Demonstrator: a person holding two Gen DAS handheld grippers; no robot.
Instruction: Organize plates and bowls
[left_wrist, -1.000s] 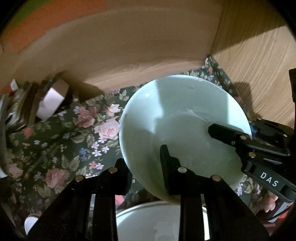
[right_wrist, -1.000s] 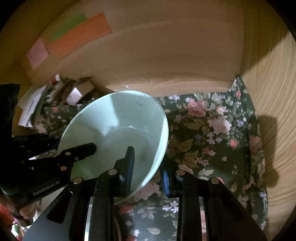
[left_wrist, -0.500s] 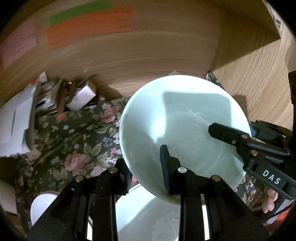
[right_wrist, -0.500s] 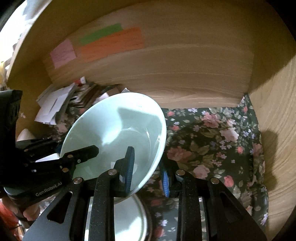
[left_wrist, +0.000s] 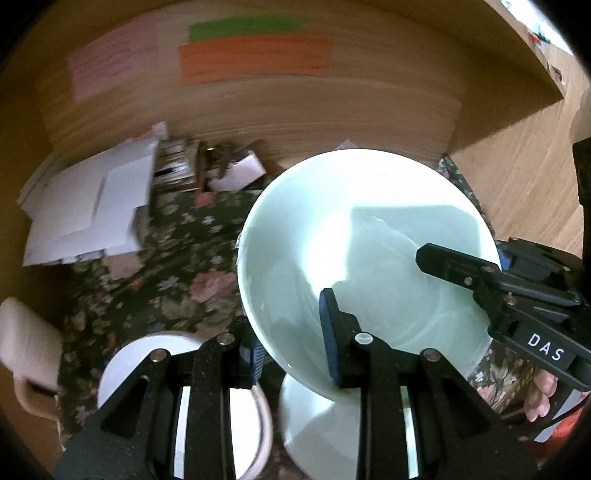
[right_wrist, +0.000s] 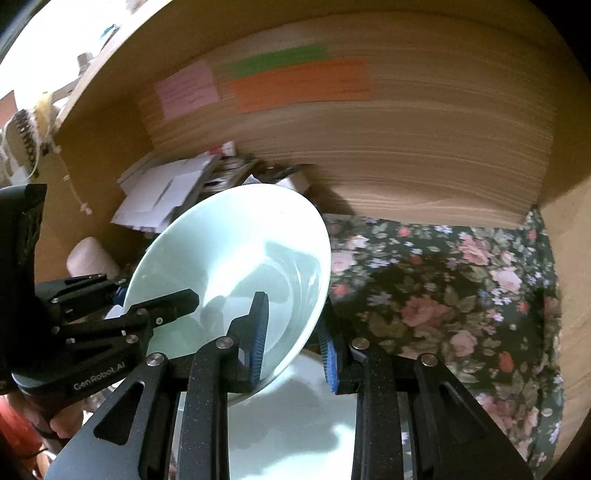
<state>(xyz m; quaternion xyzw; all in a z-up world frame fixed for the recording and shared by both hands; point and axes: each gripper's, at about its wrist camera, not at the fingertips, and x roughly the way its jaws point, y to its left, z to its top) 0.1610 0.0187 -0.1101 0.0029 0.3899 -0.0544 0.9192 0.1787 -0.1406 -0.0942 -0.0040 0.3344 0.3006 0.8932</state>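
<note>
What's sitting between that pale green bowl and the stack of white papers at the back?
Only flowered cloth: in the left wrist view the stretch from the pale green bowl to the white papers holds nothing else.

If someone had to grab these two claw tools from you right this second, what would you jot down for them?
Left gripper: shut on the near rim of the pale green bowl.
Right gripper: shut on the same bowl's opposite rim, so both carry it, tilted, in the air.
Directly beneath: another pale green dish; a white bowl sits to its left on the floral cloth.
Done: bowl lifted.
Left: set it down, probably on a stack, then release. Don't let go of one side alone.
</note>
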